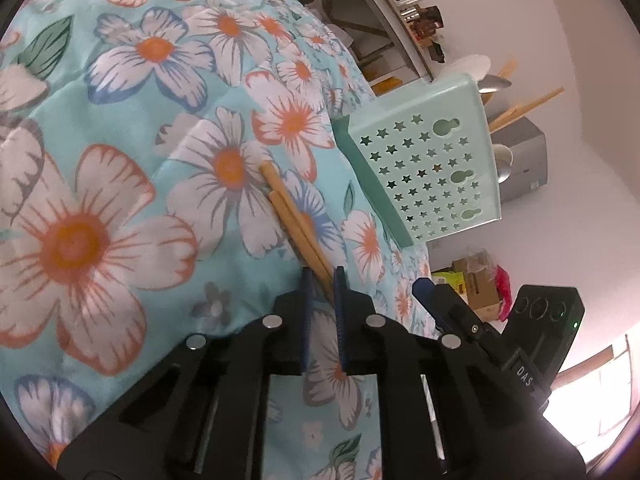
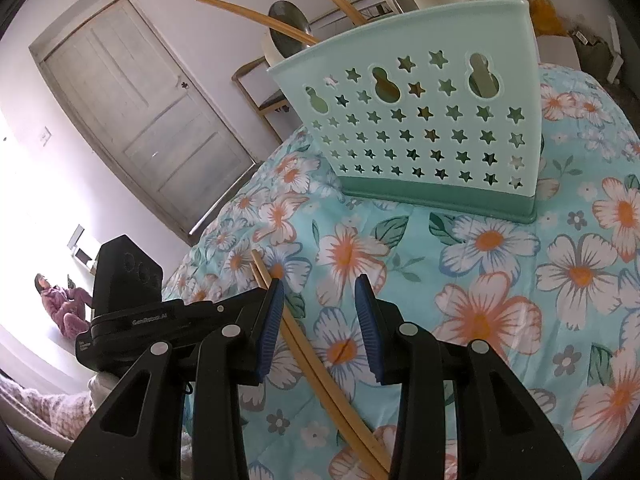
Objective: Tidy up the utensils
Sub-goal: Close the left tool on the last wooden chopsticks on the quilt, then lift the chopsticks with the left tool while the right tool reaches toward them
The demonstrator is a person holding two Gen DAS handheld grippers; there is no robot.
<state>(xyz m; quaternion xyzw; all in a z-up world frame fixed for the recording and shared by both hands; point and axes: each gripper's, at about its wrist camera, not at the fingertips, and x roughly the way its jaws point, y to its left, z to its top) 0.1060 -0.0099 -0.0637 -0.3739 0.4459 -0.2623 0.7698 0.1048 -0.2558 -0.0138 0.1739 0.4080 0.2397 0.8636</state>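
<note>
A pair of wooden chopsticks (image 1: 294, 216) lies on the floral cloth (image 1: 120, 140). My left gripper (image 1: 323, 276) has its blue pads on either side of their near end, with a narrow gap; I cannot tell if it grips them. The chopsticks also show in the right wrist view (image 2: 320, 376), running under my open, empty right gripper (image 2: 320, 288). A mint green utensil holder (image 2: 420, 120) with star holes stands beyond, holding chopsticks, spoons and a ladle. The holder also shows in the left wrist view (image 1: 432, 168).
The floral cloth (image 2: 520, 280) covers a soft, uneven surface. A white door (image 2: 140, 120) is behind on the left. Shelves (image 1: 380, 20) and cardboard boxes (image 1: 472, 284) stand past the cloth's edge. A person (image 2: 64, 304) sits far left.
</note>
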